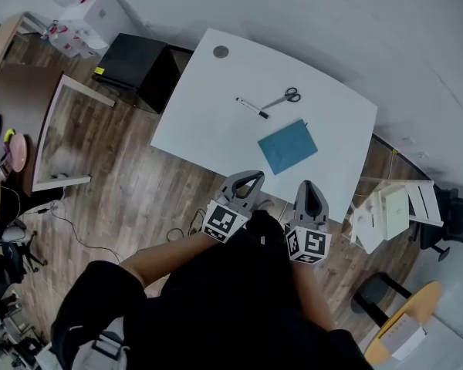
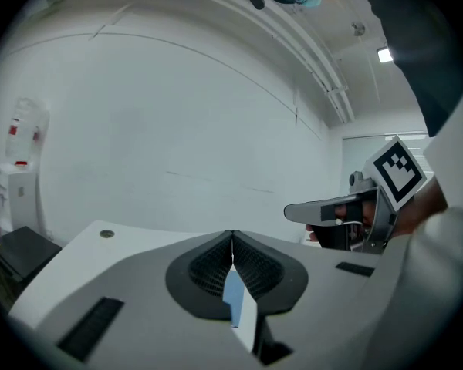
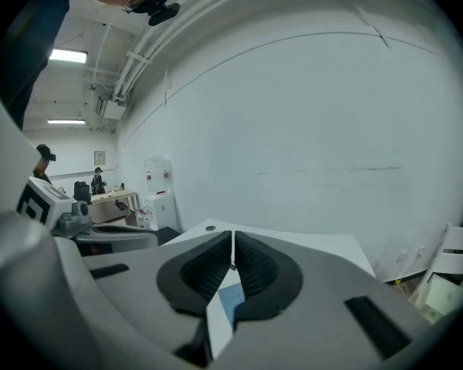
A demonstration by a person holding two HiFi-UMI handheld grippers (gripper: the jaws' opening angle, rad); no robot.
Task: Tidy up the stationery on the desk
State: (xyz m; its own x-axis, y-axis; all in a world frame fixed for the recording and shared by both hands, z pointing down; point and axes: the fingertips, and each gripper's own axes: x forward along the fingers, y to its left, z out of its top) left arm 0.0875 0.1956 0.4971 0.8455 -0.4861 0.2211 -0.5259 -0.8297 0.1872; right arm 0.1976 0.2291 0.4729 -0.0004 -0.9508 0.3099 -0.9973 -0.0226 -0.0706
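Note:
On the white desk (image 1: 208, 122) lie a blue notebook (image 1: 287, 146), a pair of scissors (image 1: 284, 97) and a black-capped marker (image 1: 251, 107). My left gripper (image 1: 251, 176) and right gripper (image 1: 309, 186) hover side by side over the desk's near edge, short of the notebook, both shut with nothing between the jaws. In the left gripper view, the shut left gripper (image 2: 232, 239) leaves a slit where a strip of the notebook (image 2: 233, 290) shows; the right gripper (image 2: 328, 211) is at the right. The right gripper view shows its own shut gripper (image 3: 232, 239) and the notebook (image 3: 230, 299) below.
A black cabinet (image 1: 136, 68) stands off the desk's left corner, a wooden-framed table (image 1: 50, 133) further left. A white chair with papers (image 1: 393, 210) and an orange round stool (image 1: 407, 322) stand to the right. The desk has a cable grommet (image 1: 221, 52) at its far corner.

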